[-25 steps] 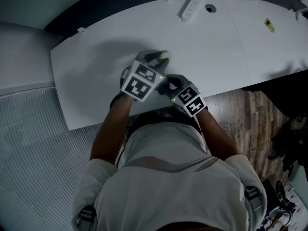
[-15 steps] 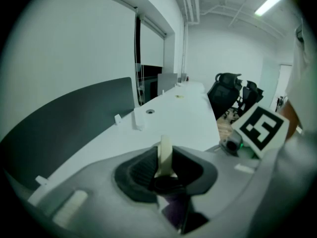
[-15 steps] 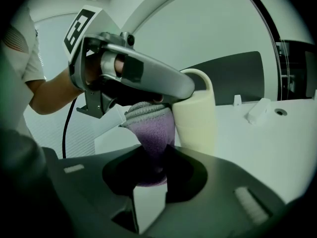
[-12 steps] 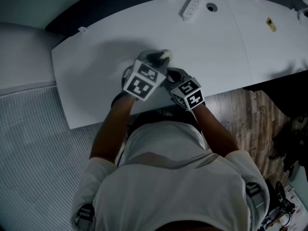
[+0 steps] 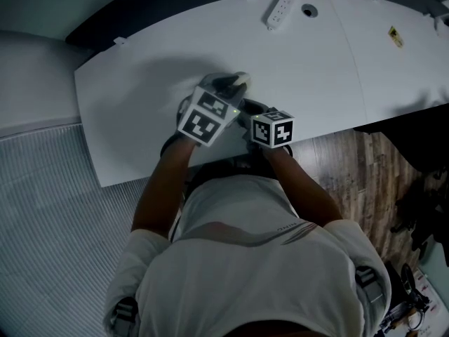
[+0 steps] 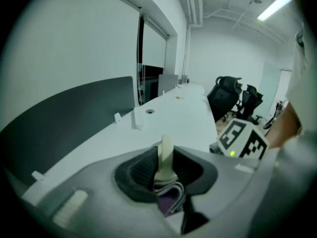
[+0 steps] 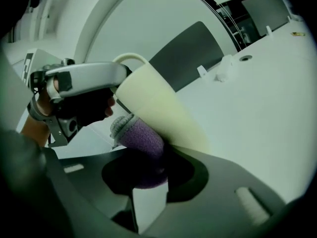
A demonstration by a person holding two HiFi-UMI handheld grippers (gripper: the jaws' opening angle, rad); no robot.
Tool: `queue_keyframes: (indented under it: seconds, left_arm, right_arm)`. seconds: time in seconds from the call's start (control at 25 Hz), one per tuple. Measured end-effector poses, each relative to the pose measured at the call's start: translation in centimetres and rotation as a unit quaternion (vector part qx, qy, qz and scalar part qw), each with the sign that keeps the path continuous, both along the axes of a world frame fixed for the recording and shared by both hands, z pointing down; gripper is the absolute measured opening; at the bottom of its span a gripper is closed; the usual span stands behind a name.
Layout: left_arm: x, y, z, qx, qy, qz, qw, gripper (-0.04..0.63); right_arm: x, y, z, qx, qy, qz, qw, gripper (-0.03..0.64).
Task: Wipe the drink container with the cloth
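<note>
A cream cup [image 7: 158, 108] lies tilted over the white table [image 5: 140, 83]. My left gripper [image 7: 119, 86] grips its rim. In the left gripper view the cup's wall [image 6: 166, 155] stands edge-on between the jaws, which have just been closing on it. My right gripper [image 7: 146, 175] is shut on a rolled purple cloth [image 7: 141, 143] whose top presses against the cup's side. The cloth [image 6: 168, 202] also shows just below the left jaws. In the head view both grippers meet at the cup [image 5: 240, 81], the left gripper [image 5: 228, 86] above the right gripper [image 5: 247, 109]; the cloth is hidden there.
A white power strip [image 5: 279, 10] and a cable hole [image 5: 306, 10] sit at the table's far edge, with a yellow sticker [image 5: 393, 36] to the right. Wooden floor [image 5: 365, 167] lies beside the table's near edge. Black office chairs [image 6: 230, 95] stand beyond the table's end.
The right gripper has rolled over and slid a little left toward the cup, so its marker cube now faces up. The left gripper and the cup have stayed put.
</note>
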State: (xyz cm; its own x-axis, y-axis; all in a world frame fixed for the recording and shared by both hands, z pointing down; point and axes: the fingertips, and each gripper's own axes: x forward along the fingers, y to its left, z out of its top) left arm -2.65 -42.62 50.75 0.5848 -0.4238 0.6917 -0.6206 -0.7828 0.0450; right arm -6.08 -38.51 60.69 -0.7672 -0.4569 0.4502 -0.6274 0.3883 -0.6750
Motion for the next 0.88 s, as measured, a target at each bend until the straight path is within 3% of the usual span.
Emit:
queue_keyframes:
  seconds: [0.2,0.32,0.52,0.68,0.88]
  left_arm:
    - [-0.1,0.1,0.0,-0.002,-0.001,-0.001,1.0,0.086]
    - [-0.1,0.1,-0.1,-0.001,0.0,-0.003,1.0,0.086]
    - [0.0,0.1,0.0,-0.007,-0.001,0.0,1.0,0.086]
    - [-0.1,0.1,0.1,-0.012,-0.003,0.003,0.9999,0.086]
    - [0.0,0.1,-0.1,-0.013,-0.005,0.003,0.9999,0.086]
  right_arm:
    - [0.2,0.3,3.7,-0.052,0.054,-0.002,0.997,0.115]
    - [0.2,0.0,4.6,-0.048,0.08,-0.008,0.996,0.115]
    - [0.3,1.1,4.0,-0.056,0.068,-0.012,0.996,0.113]
    - [2.7,2.8,0.3,0.039,0.095,-0.026,0.994,0.112]
    - [6.7,2.7,-4.2,0.129,0.13,0.023,0.983,0.11]
